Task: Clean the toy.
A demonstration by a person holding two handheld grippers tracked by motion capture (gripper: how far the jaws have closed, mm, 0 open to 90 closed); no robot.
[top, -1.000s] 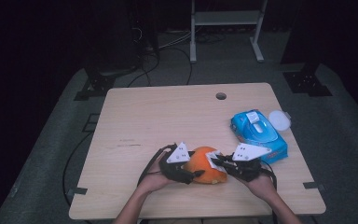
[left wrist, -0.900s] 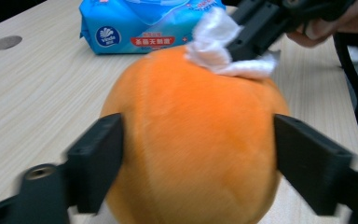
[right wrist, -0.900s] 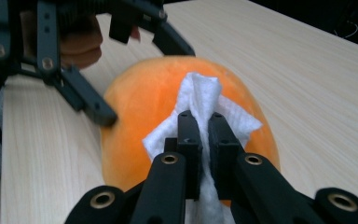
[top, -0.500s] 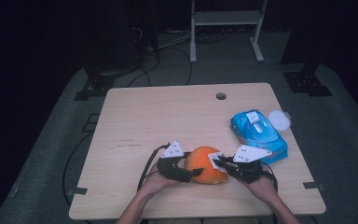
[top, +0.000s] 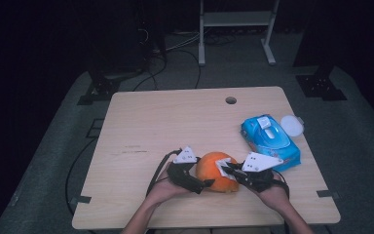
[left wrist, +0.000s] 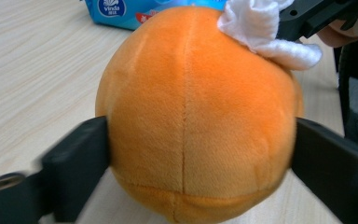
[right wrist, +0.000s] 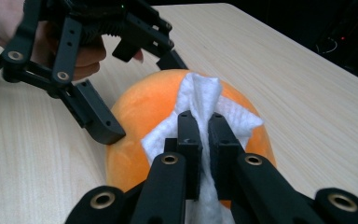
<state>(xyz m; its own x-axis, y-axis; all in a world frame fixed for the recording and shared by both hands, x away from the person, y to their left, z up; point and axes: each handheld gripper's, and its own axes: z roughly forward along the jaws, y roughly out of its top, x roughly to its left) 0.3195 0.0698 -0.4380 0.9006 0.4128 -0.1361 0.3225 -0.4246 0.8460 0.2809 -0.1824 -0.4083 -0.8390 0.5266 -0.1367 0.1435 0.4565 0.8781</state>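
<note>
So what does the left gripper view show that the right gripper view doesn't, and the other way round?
Left gripper view: the blue Vinda wipes pack behind the orange plush ball, and the left tool's jaws, which have just been opening, touching the ball's sides.
Right gripper view: the right tool shut on the white wipe, and the hand holding the left tool.
Both: the ball, the wipe on top of it, and the wooden table.

This looks like a lab or recording studio. A pale wooden table (top: 175, 126) with a round cable hole (top: 231, 100) stands on grey carpet, surrounded by darkness. Black tripod-like stand feet (top: 102, 90), loose cables (top: 175, 46) and a white metal frame (top: 236, 29) crowd the floor behind.
</note>
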